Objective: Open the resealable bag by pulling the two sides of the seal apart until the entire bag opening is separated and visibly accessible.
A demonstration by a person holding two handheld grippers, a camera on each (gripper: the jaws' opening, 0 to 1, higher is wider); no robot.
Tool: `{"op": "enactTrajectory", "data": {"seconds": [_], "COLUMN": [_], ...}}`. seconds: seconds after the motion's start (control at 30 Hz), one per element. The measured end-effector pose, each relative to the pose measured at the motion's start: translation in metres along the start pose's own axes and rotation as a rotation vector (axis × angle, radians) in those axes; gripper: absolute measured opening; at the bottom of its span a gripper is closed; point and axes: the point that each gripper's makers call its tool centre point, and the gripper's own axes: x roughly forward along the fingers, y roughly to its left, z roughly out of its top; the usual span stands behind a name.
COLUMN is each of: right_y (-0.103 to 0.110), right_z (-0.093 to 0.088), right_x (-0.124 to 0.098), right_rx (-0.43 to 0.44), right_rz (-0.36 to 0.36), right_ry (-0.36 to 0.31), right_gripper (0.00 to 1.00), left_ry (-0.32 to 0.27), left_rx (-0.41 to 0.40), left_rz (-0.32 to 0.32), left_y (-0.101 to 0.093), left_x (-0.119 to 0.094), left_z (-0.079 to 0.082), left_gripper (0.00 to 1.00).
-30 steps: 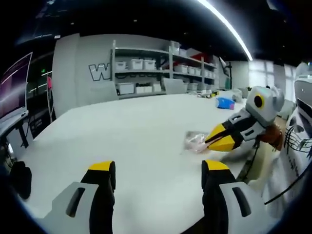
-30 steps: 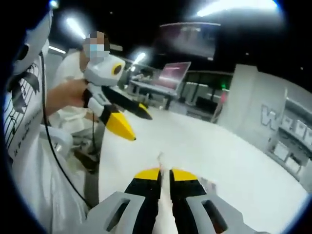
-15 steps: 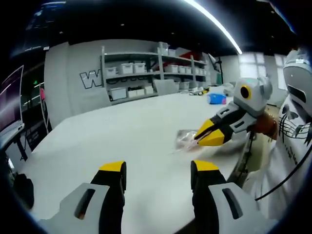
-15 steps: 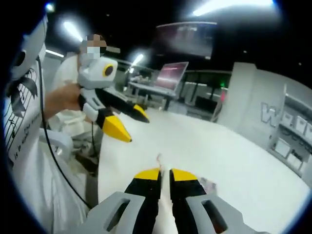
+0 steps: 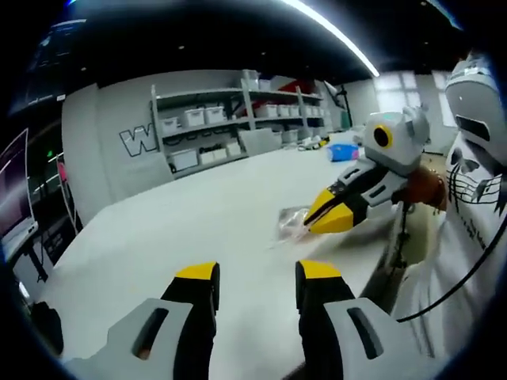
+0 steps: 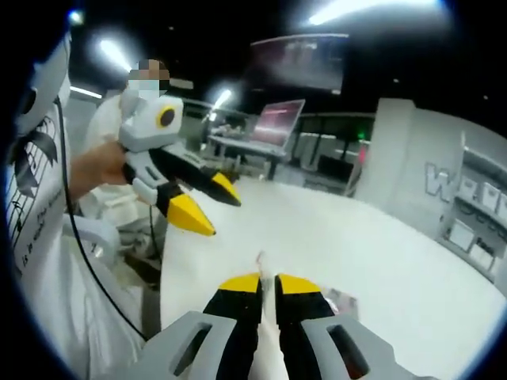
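We held the resealable bag (image 5: 295, 225) on the white table (image 5: 198, 222), its edge clenched in our right gripper (image 6: 267, 283). Our left gripper (image 5: 256, 273), jaws apart and empty, had the bag ahead to its right.

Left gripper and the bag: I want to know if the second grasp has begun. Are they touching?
Apart. In the left gripper view, bare table separates the left gripper from the bag.
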Motion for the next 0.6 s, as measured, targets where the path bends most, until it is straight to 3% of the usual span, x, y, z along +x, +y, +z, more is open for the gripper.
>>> {"op": "enactTrajectory", "data": {"seconds": [0.6], "right_y": [-0.001], "right_z": [0.002], "right_x": [0.004], "right_rx": [0.049], "right_rz": [0.001], "right_ry": [-0.013], "right_gripper": [0.02], "left_ry": [0.015], "left_rx": [0.139], "left_rz": [-0.055], "left_y": [-0.018], "left_x": [0.004], "left_z": [0.000], "left_gripper": [0.27]}}
